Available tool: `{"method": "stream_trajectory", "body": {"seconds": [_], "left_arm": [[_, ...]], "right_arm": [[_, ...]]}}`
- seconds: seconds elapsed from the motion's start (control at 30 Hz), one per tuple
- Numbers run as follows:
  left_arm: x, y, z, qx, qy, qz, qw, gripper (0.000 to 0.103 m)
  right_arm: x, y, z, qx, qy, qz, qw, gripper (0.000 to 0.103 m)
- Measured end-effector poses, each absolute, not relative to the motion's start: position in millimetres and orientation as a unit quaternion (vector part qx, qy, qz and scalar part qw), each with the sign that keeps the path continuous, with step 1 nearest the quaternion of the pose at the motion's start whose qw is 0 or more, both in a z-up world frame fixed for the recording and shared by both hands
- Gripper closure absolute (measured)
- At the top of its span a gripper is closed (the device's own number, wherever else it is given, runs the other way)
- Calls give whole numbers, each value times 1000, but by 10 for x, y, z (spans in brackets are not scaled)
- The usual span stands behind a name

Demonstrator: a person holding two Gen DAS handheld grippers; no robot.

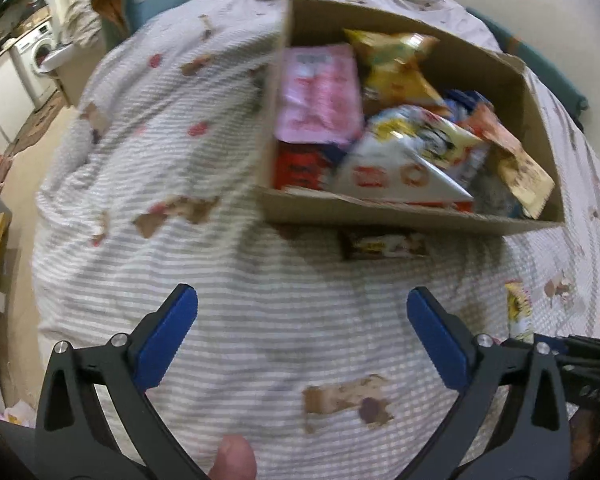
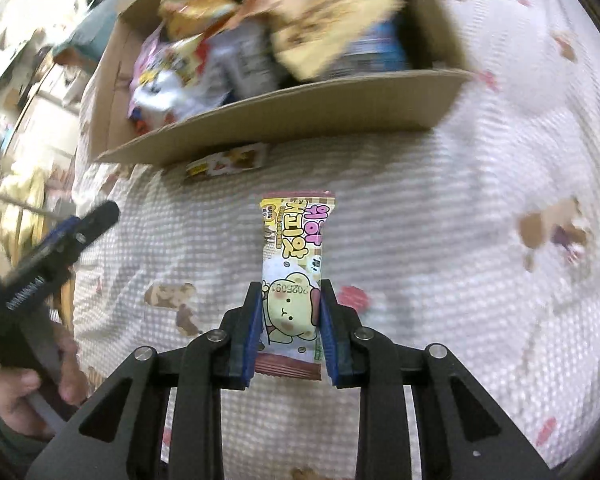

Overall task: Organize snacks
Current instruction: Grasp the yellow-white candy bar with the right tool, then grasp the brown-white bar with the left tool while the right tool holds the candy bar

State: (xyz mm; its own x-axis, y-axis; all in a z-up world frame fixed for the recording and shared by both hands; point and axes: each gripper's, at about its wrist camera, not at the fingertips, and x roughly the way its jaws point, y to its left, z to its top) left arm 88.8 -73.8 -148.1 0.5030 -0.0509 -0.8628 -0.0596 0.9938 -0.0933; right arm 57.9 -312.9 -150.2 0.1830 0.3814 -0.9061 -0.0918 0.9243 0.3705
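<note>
Striped bedspread (image 1: 260,320) under a cardboard box (image 2: 300,116) heaped with snacks, left gripper (image 1: 302,312) spread wide and empty, right gripper (image 2: 288,312) clamped on a snack packet (image 2: 294,248) just short of the box

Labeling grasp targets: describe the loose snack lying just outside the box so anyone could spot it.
Find the cardboard box of snacks on the striped bedspread. Against its near wall lies a small brown snack bar, flat on the fabric, unlike the cartoon-bear packet the right gripper clamps.

Both wrist views look steeply down, sharing cardboard box (image 1: 400,216).
</note>
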Motion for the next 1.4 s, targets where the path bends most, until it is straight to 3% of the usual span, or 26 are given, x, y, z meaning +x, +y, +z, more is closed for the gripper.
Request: {"method": "stream_trajectory", "body": {"seconds": [0.4,0.87,0.93,1.07,1.17,1.2,1.23,1.4], "left_arm": [[1306,-1481,-1974,-20,491,33,870,0],[1663,-1616,-2251,-20,498,25,867,0],[1645,-1629,-2236,-17,497,25,867,8],[1558,-1728,-2173,-2,493,12,870,40],[1515,-1740,-2095,5,493,-6,870,55],[1495,-1728,-2073,6,492,-13,871,88],[1474,-1731,-2052,13,493,-13,870,93],[1358,-1673,-1970,-2,495,-37,868,100]], "right_arm": [[546,-3649,-1188,188,587,149,773,75],[635,-3499,-1273,199,587,158,769,75],[661,-3440,-1263,198,586,160,769,75],[691,-3409,-1249,198,582,162,772,75],[708,-3398,-1238,199,581,163,772,75],[715,-3393,-1229,199,580,164,773,75],[714,-3395,-1221,200,579,164,774,75],[717,-3392,-1153,200,569,168,780,75]]}}
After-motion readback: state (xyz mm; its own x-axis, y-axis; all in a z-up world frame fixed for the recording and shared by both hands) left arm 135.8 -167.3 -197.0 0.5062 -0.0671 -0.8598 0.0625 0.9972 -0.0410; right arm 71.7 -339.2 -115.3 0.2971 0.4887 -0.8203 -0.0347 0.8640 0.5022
